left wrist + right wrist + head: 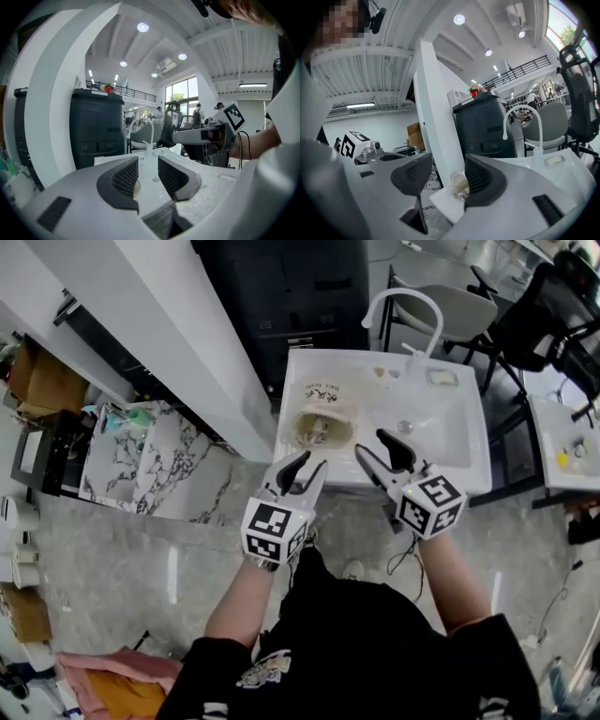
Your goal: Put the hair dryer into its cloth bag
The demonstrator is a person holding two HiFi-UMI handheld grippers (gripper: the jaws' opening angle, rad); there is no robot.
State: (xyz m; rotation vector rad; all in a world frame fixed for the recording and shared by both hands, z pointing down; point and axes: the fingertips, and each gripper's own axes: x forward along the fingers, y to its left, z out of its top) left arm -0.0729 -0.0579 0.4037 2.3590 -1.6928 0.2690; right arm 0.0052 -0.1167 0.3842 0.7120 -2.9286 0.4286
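Observation:
A beige cloth bag (323, 413) with printed lettering lies in the left part of the white basin (450, 442), its mouth toward me and something crumpled inside. I cannot make out the hair dryer itself. My left gripper (314, 463) hovers just in front of the basin's near edge, open with nothing between its fingers. My right gripper (369, 442) is beside it over the near rim, also open and holding nothing. In the right gripper view (445, 176) the bag (459, 183) shows beyond the jaws, at the basin's corner. In the left gripper view (147, 171) I see only the basin top between the jaws.
A curved white faucet (405, 306) stands at the basin's back, with a soap dish (442, 378) next to it. A black cabinet (291, 296) and a white pillar (159, 324) stand behind and to the left. Chairs (459, 306) and a second table (562, 451) are at right.

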